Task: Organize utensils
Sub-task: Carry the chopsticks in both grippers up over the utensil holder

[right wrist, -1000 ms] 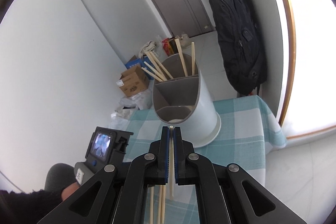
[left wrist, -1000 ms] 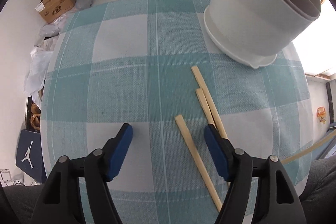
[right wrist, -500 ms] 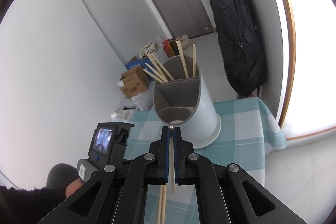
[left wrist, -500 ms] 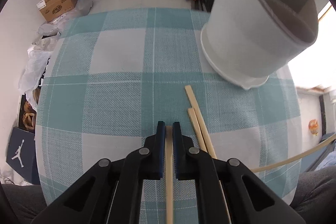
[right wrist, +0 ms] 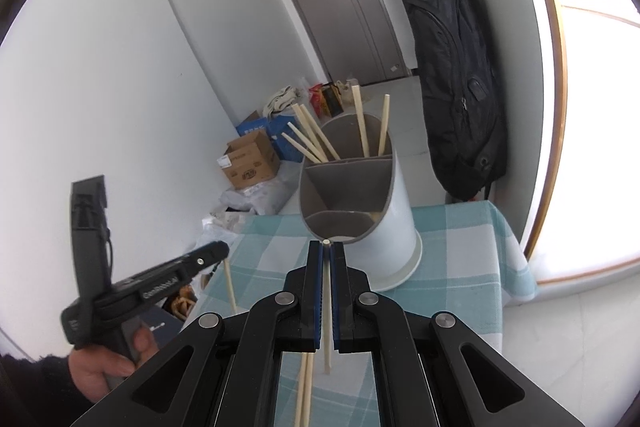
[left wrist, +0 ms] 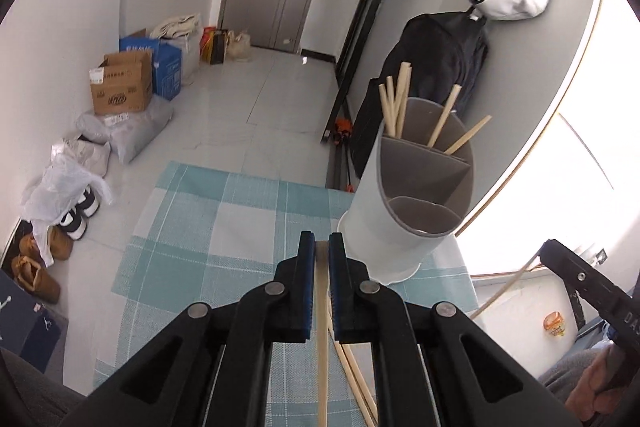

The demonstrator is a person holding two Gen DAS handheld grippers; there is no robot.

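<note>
Left wrist view: left gripper (left wrist: 321,245) clamps a chopstick (left wrist: 322,347); holder (left wrist: 408,223) at two o'clock. Right gripper (right wrist: 327,247) pinches another chopstick (right wrist: 328,307).

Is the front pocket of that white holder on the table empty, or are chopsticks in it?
Empty, as far as visible: the white holder's front pocket shows only grey lining. The chopsticks stand in the back pockets.

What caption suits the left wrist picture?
Left gripper clamps a chopstick before the divided white holder.
</note>
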